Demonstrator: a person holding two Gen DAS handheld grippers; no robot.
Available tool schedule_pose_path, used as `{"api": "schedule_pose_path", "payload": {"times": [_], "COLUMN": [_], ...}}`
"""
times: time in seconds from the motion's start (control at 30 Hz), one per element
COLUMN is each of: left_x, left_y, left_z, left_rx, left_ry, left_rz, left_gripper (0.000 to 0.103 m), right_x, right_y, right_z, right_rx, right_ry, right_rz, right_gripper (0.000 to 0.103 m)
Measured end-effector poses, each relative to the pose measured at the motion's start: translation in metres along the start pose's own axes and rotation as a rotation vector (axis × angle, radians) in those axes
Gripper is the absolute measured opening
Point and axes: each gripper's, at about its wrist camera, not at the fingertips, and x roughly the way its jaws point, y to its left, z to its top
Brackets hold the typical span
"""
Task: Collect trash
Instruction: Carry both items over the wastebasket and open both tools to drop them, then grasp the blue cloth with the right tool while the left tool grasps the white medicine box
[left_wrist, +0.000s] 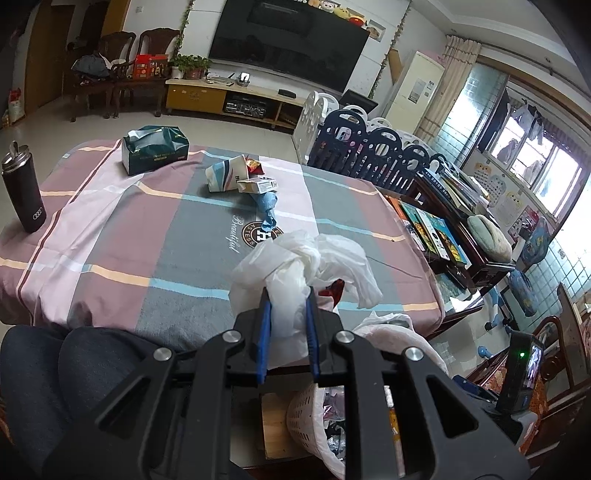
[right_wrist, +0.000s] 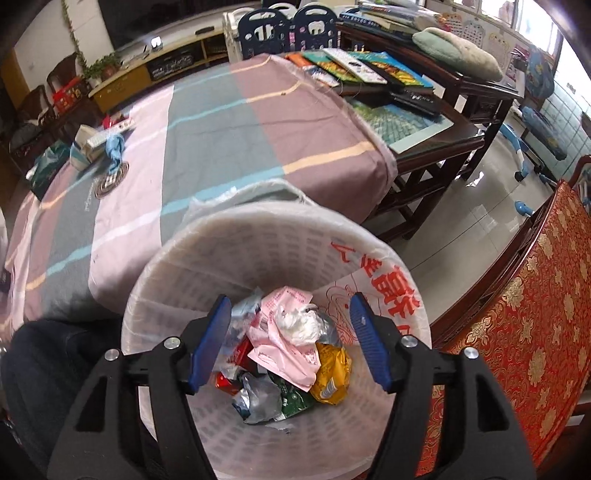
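My left gripper (left_wrist: 287, 295) is shut on a crumpled white plastic bag (left_wrist: 306, 266), held above the near edge of the table. Further trash lies on the striped tablecloth (left_wrist: 122, 236): a paper cup (left_wrist: 225, 175), a small carton (left_wrist: 258, 185), a red snack wrapper (left_wrist: 254, 166) and a blue cloth-like scrap (left_wrist: 267, 206). My right gripper (right_wrist: 290, 325) is open and empty, over the white lined trash basket (right_wrist: 258, 236), which holds several wrappers and bags. The basket also shows in the left wrist view (left_wrist: 306, 410) below the table edge.
A green tissue box (left_wrist: 155, 149) and a black flask (left_wrist: 24, 192) stand on the table's far and left sides. Books (right_wrist: 369, 70) cover a dark wooden side table to the right. A red patterned chair (right_wrist: 524, 325) stands right of the basket.
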Motion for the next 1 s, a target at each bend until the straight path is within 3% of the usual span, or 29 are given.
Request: {"api": "schedule_pose_path", "payload": {"times": [0.17,0.4,0.57,0.67,0.73,0.8,0.87,0.93,1.0], "left_x": [0.012,0.065,0.098,0.111,0.116,0.117,0.116,0.115,0.114], "left_y": [-0.001,-0.008,-0.036,-0.058,-0.071,-0.073,-0.07,-0.058,-0.04], "left_z": [-0.002,-0.022,-0.041,-0.055,-0.064,-0.069,-0.069,-0.061,-0.05], "left_rx": [-0.007,-0.118,-0.08,-0.013,0.047,0.07,0.064,0.047,0.037], "left_ry": [0.063,0.315,0.419,0.478,0.512,0.53,0.518,0.477,0.421], "left_rz": [-0.051,-0.408,-0.467,-0.46,-0.443,-0.442,-0.424,-0.373,-0.274], "left_gripper": [0.018,0.018,0.018,0.02,0.03,0.061,0.075,0.076,0.076], "right_x": [-0.017,-0.058,-0.084,-0.087,-0.08,-0.069,-0.058,-0.046,-0.039], "right_y": [-0.009,-0.029,-0.051,-0.062,-0.065,-0.065,-0.064,-0.059,-0.049], "right_z": [0.009,0.03,0.037,0.036,0.034,0.031,0.029,0.03,0.034], "right_rx": [0.064,0.108,0.162,0.193,0.203,0.209,0.22,0.224,0.216], "right_ry": [-0.071,-0.233,-0.325,-0.333,-0.313,-0.284,-0.252,-0.219,-0.203], "right_rz": [0.013,0.008,0.016,0.037,0.046,0.051,0.065,0.087,0.098], "right_gripper": [0.067,0.067,0.074,0.075,0.076,0.076,0.076,0.076,0.076]}}
